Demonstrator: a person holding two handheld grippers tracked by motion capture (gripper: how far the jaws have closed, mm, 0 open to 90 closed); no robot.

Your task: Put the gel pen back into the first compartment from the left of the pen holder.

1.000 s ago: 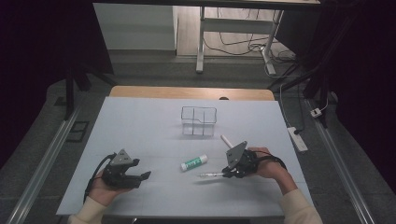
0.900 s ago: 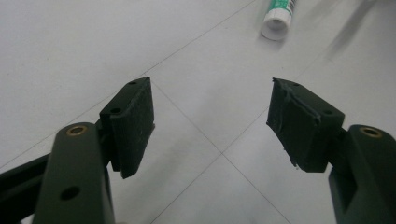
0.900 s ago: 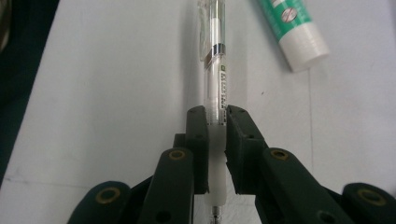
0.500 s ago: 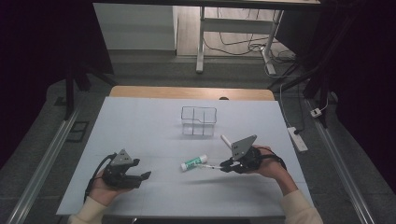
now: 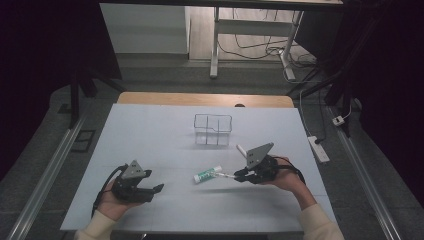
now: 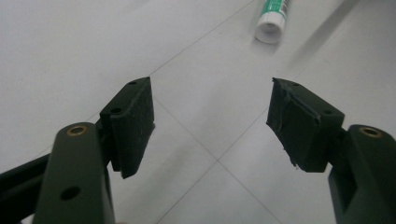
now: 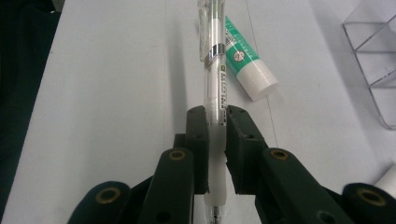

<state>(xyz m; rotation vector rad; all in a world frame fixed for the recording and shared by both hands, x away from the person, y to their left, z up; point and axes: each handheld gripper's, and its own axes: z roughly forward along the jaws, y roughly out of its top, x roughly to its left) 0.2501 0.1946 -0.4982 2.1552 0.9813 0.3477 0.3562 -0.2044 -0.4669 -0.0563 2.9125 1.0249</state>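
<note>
My right gripper [image 5: 240, 175] is shut on a clear pen [image 7: 215, 70], which sticks out past its jaws toward the table's left [image 5: 227, 176]. Beside the pen lies a green and white tube [image 5: 207, 174], its white cap [image 7: 259, 82] just right of the pen in the right gripper view. Farther back at the table's middle stands a clear divided holder [image 5: 213, 129]. My left gripper [image 5: 156, 190] rests at the front left, open [image 6: 212, 126] with nothing between its jaws. The tube's cap [image 6: 270, 24] lies ahead of it.
A short white cylinder [image 5: 241, 149] lies just behind the right gripper. The holder's clear wall [image 7: 373, 51] shows at the right edge of the right gripper view. The white table [image 5: 150, 135] ends at a wooden strip at the back; cables and a power strip [image 5: 318, 148] lie on the floor.
The right gripper has risen a little with the pen, so the pen now hangs above the table next to the tube. The left gripper has not moved.
</note>
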